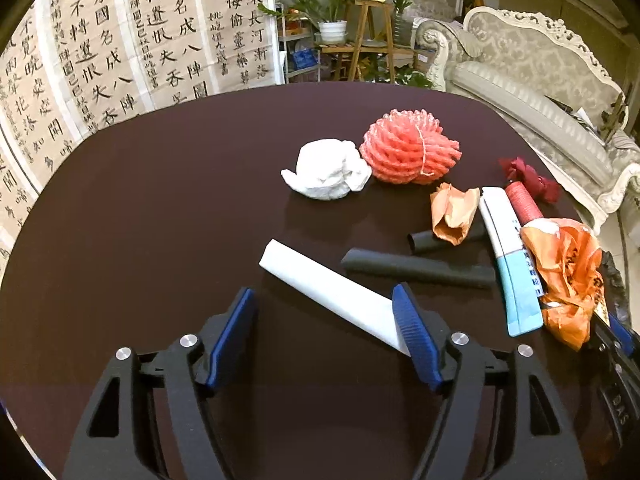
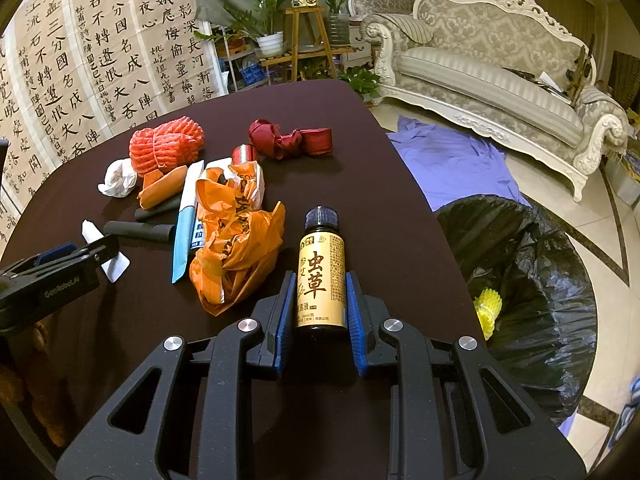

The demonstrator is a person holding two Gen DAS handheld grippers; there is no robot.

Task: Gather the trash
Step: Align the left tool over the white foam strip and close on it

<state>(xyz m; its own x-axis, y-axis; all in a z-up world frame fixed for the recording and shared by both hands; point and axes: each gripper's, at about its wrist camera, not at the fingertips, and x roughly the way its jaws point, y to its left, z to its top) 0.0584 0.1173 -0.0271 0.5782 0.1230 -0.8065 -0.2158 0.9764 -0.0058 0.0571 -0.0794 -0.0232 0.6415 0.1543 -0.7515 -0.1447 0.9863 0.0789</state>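
The big dark table holds a pile of trash. Off to the right of the right gripper, a black bin bag sits on the floor with a yellow net inside. The orange bag lies just left of the right gripper. The red net and the white tissue lie far ahead of the left gripper. The white tube lies slanted between the left gripper's wide-apart fingers, its near end beside the right finger. The right gripper squeezes the little bottle tight.
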